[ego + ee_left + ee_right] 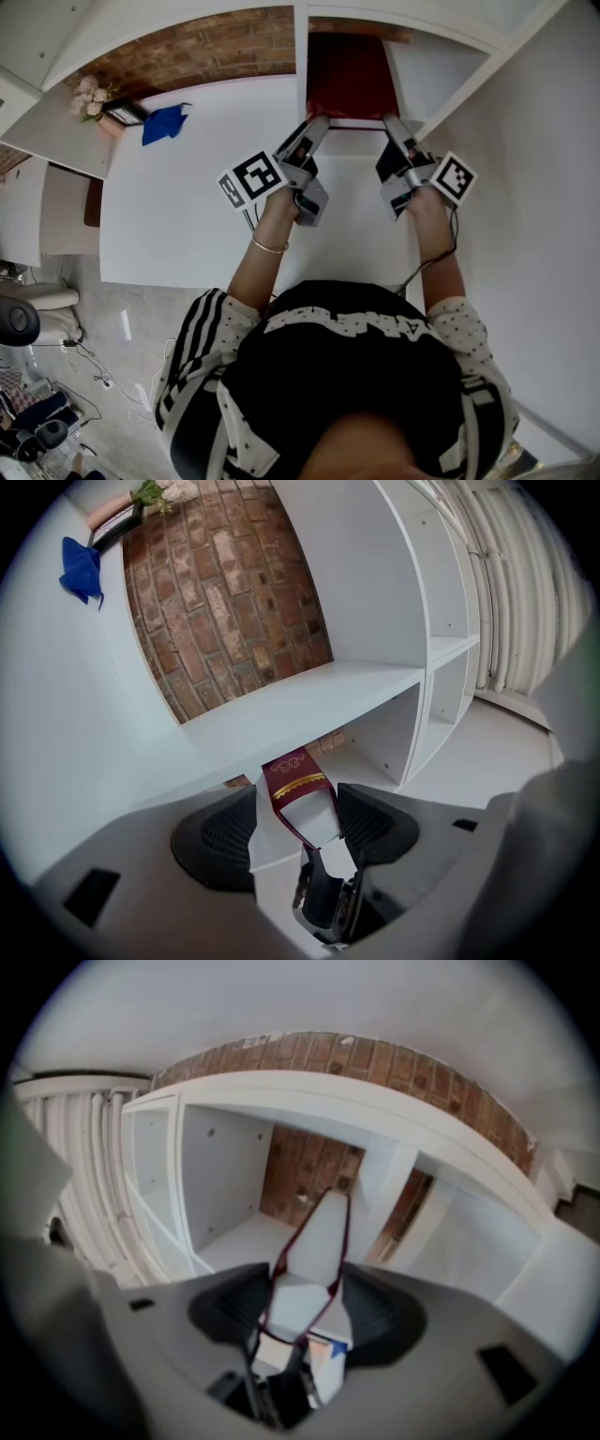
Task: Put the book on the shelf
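Note:
A dark red book (345, 77) lies flat in the opening of a white shelf compartment (412, 70), held from both sides. My left gripper (315, 126) is shut on its left edge. In the left gripper view the maroon spine with gold ornament (295, 778) sits pinched between the dark pads (225, 836) of the left gripper (296, 819). My right gripper (393, 125) is shut on the right edge. In the right gripper view the book's white page block (317, 1246) with its maroon cover rim runs between the jaws of the right gripper (305, 1302) toward the brick back of the compartment.
A white tabletop (187, 206) stretches to the left, with a blue cloth (165, 123), a small dark frame (125, 112) and pale flowers (89, 97) at its far corner. A brick wall (216, 47) stands behind. White shelf walls (375, 583) and several cubbies flank the book.

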A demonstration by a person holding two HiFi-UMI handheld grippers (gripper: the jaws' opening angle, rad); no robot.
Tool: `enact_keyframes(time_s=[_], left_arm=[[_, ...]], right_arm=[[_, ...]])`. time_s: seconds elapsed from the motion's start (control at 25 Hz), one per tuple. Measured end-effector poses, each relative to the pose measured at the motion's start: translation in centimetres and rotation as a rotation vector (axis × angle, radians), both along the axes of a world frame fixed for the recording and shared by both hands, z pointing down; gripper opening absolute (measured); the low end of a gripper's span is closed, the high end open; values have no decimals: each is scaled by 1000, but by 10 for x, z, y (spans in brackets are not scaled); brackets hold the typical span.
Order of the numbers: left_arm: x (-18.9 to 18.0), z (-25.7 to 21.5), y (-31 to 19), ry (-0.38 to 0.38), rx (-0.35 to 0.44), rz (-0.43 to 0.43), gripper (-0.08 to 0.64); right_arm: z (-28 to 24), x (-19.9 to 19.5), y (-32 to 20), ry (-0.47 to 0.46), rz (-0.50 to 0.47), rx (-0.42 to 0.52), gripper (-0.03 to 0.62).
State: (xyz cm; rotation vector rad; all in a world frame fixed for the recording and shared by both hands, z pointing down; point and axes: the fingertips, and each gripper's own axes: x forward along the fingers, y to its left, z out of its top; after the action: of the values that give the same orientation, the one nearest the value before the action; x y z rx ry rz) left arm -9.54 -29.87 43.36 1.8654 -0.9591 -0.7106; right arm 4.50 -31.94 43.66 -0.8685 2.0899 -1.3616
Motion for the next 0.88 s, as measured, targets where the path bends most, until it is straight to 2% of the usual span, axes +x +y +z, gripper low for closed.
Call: enact_keyframes(time_s=[0.52,0.88], left_arm=[[-4,-1,-6,-27,2,-3,290],[-11,2,-3,-69,2,-25,290]], right_arm=[[-2,-3,-7,2,12,6,253],[-6,9,-10,34,67,29,271]])
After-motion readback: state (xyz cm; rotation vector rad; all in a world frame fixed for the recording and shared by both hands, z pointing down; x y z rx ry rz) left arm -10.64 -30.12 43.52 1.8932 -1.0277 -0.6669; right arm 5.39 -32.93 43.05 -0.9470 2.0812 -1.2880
